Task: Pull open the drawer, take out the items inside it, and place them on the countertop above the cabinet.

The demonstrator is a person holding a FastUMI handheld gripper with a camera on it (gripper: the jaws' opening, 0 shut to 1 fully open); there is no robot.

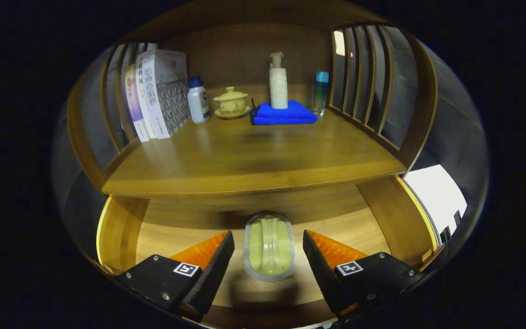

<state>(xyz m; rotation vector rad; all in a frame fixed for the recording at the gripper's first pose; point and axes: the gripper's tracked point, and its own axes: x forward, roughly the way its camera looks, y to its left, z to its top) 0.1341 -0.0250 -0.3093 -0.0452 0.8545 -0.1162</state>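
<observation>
a wooden cabinet (pixel 254 183) stands with its drawer (pixel 117 228) pulled open below the countertop (pixel 244 155). on the countertop, from left to right: upright books (pixel 155 96), a white bottle with a blue cap (pixel 197 100), a cream lidded tea bowl on its saucer (pixel 231 102), a folded blue cloth (pixel 283 114) with a pale pump bottle (pixel 278 82) standing on it, and a slim teal bottle (pixel 321 91) near the slatted side rail (pixel 363 77). in the drawer, a pale green oblong item with a grey rim (pixel 269 246) lies on the wooden floor. the gripper (pixel 268 249) hovers with its jaws spread wide, the item between the fingers (pixel 215 260), neither touching it.
</observation>
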